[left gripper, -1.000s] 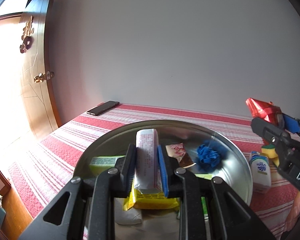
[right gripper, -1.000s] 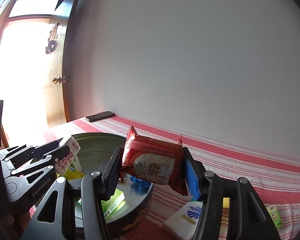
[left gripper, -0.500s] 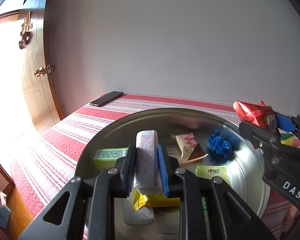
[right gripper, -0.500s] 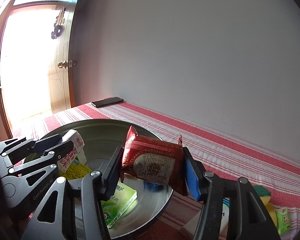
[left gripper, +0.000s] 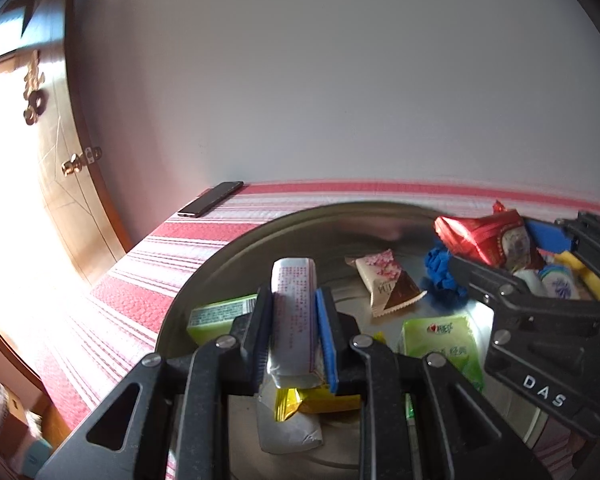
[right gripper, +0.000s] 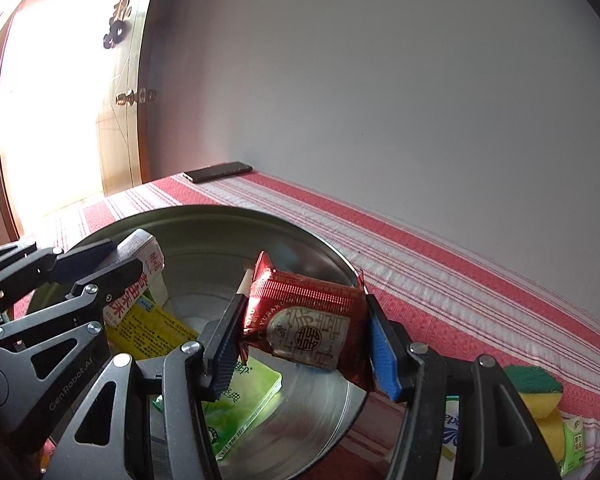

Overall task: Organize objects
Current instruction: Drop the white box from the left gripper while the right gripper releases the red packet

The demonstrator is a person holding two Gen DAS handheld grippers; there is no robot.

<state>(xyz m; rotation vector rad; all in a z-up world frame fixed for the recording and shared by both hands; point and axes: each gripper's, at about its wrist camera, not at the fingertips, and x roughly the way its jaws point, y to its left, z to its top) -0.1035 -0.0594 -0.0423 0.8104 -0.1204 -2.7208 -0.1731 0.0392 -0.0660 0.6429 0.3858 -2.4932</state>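
One phone [left gripper: 211,204] beyond the metal bowl [left gripper: 236,248], left gripper [left gripper: 294,334] clamped on one white packet [left gripper: 294,312] above the bowl, two green packs [left gripper: 220,314] inside, right gripper [right gripper: 306,340] closed on one red packet [right gripper: 308,312] over the bowl's right rim

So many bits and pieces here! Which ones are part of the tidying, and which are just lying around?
Part of the job: white packet in the left gripper; red packet in the right gripper; metal bowl; snacks inside it.

Just lying about: phone; door.
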